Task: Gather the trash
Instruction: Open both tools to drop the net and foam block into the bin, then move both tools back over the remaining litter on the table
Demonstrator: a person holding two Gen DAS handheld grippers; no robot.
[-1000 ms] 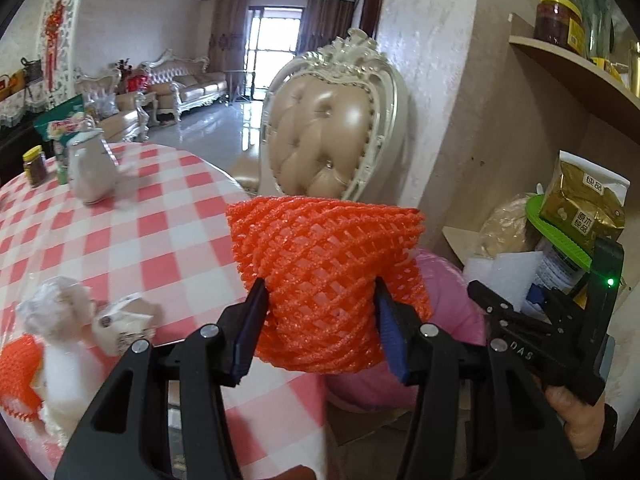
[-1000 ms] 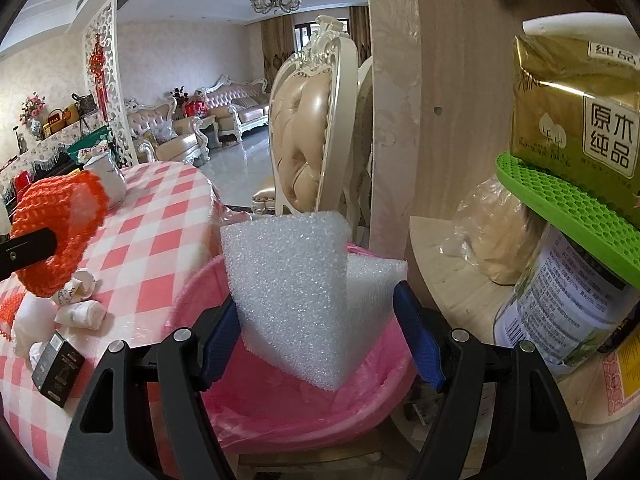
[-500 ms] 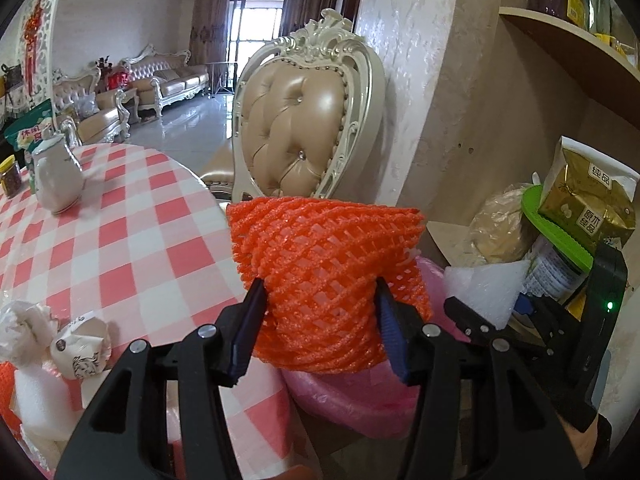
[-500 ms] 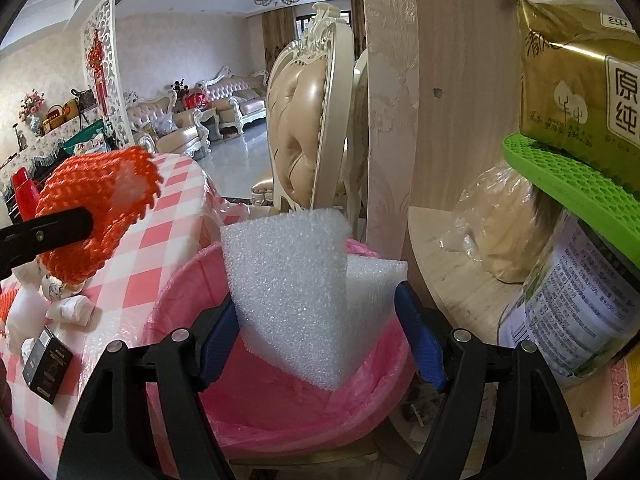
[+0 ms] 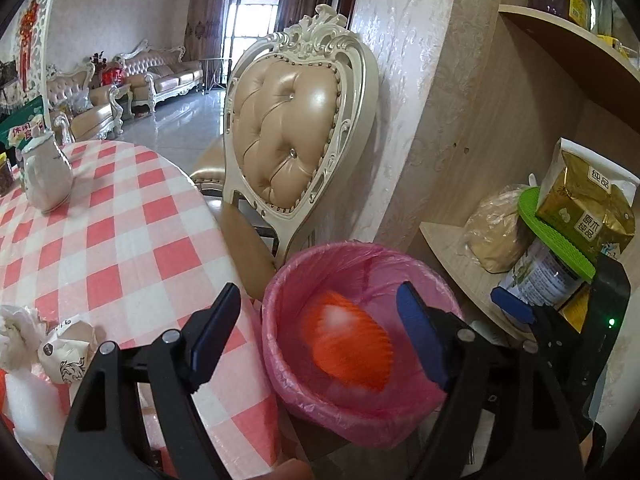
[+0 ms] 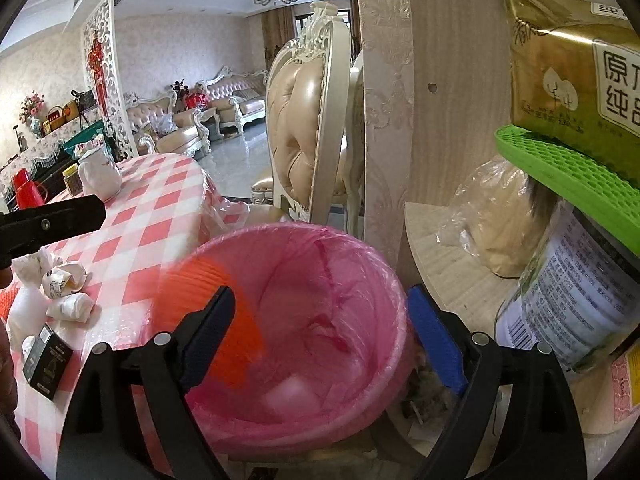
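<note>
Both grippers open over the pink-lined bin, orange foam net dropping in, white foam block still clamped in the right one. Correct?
Not quite. The right gripper holds nothing: the right wrist view shows its jaws open and the white foam block already at the bottom of the pink-lined bin. The left gripper is open too, and the orange foam net is dropping in.

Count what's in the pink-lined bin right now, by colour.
Orange foam net: 1 (blurred, mid-drop)
White foam block: 1
Total in the pink-lined bin: 2
</note>
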